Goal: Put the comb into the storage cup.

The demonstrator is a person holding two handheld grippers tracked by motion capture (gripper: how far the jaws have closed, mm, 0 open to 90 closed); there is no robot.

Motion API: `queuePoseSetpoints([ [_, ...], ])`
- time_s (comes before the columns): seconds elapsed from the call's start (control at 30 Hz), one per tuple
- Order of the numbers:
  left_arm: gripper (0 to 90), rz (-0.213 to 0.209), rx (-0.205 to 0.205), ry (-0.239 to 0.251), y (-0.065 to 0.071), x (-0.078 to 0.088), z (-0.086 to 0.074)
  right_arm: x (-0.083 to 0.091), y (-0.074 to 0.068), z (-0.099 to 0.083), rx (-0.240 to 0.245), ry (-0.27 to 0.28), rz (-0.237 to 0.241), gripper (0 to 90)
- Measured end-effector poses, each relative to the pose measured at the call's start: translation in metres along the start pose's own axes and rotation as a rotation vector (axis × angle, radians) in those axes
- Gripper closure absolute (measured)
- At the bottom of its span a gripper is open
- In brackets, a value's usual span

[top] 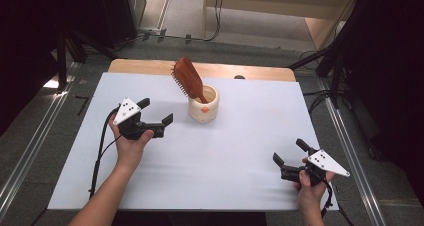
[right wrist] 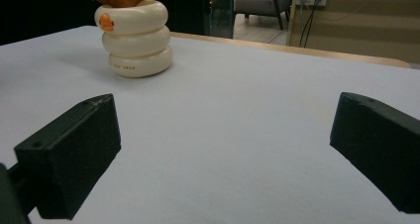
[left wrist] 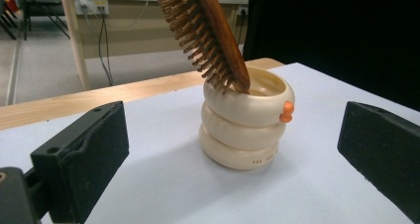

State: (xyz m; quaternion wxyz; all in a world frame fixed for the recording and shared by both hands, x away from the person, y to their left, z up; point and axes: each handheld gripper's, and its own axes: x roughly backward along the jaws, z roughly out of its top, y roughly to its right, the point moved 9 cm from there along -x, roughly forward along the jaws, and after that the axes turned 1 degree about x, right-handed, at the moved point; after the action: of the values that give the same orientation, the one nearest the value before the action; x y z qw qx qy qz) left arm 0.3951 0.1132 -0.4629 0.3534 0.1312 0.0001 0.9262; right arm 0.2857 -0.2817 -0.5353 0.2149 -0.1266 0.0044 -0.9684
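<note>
A cream ribbed cup (top: 204,105) with a small orange knob stands near the back middle of the white table. A brown wooden hairbrush (top: 189,79) leans inside it, bristles facing left. In the left gripper view the cup (left wrist: 246,121) and the hairbrush (left wrist: 208,33) sit just ahead between the jaws. My left gripper (top: 156,111) is open, a short way left of the cup, holding nothing. My right gripper (top: 289,152) is open near the front right corner, far from the cup (right wrist: 134,37), with bare table between its jaws.
The white sheet (top: 235,151) covers the table, and a strip of wooden tabletop (top: 150,66) shows along the far edge. Dark stands and cables flank the table on both sides. A wooden bench (left wrist: 79,16) stands on the floor beyond.
</note>
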Motion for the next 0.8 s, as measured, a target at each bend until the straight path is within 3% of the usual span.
queuePoseSetpoints([
  [0.5,0.0,0.012,-0.026,0.007,0.007,0.033,-0.019,0.000,0.000,0.000,0.005,-0.001,-0.005,0.0],
  [0.8,0.0,0.037,-0.024,-0.003,0.000,0.048,-0.028,-0.001,0.000,0.000,0.007,-0.001,-0.008,0.0],
])
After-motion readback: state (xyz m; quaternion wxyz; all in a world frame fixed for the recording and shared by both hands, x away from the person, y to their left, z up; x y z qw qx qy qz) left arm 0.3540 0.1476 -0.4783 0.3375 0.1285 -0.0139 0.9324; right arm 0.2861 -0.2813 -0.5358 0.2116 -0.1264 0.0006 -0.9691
